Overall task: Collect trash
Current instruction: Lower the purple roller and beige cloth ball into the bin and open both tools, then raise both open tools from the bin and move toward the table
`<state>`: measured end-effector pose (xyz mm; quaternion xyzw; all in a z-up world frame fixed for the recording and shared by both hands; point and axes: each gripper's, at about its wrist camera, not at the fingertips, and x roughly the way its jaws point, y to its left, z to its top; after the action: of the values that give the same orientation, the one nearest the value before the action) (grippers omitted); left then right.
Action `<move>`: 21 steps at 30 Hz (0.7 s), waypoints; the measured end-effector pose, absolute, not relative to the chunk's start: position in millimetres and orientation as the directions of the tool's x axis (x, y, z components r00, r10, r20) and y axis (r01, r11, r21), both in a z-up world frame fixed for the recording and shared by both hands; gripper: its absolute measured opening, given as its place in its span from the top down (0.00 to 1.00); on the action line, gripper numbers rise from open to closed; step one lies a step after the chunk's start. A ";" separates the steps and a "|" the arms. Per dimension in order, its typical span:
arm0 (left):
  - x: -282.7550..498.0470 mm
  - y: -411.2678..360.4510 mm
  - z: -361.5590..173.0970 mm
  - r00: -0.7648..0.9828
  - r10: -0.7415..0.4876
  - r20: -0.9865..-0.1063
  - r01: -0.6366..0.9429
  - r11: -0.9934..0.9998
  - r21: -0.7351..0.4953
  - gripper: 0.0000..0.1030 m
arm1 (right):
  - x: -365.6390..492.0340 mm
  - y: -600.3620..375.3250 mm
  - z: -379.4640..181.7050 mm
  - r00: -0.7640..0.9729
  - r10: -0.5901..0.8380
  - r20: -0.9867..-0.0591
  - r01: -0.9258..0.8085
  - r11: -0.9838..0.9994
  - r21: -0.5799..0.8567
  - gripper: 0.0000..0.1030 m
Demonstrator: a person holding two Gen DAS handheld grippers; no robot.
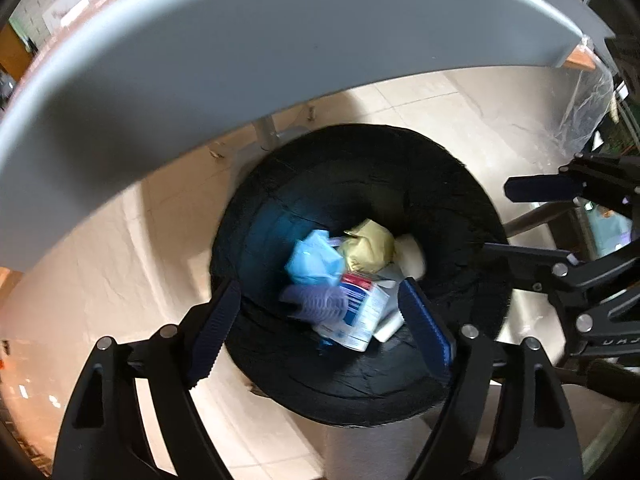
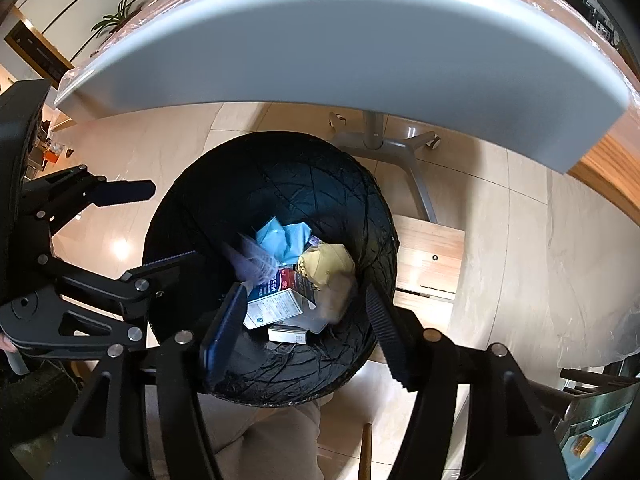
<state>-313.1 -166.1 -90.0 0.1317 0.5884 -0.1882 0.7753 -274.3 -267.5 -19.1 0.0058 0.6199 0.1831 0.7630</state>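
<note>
Trash (image 1: pixel 352 280) lies piled in the black bin (image 1: pixel 460 208) straight below both grippers; left gripper (image 1: pixel 320 324) and right gripper (image 2: pixel 308 328) hang over it, jaws apart, empty, equally near.

1. The purple item (image 1: pixel 316 302) in the bin (image 1: pixel 460 200) is motion-blurred in both views; its type cannot be determined.
2. Print on the carton (image 2: pixel 276 304) is too small to read.
3. The table (image 2: pixel 320 40) is cut off by the upper frame edge.
4. The small white box (image 2: pixel 288 335) is partly covered by the carton.
</note>
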 end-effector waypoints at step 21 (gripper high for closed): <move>-343.4 -152.9 17.7 0.404 -0.268 -0.875 0.523 0.852 -0.020 0.20 | -307.0 -283.0 103.0 0.421 0.349 -0.837 -0.406 0.898 0.170 0.19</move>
<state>-343.4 -152.9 17.7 0.1298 0.4908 -0.2391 0.8277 -307.0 -283.0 103.0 -0.0291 0.4890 0.2240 0.8425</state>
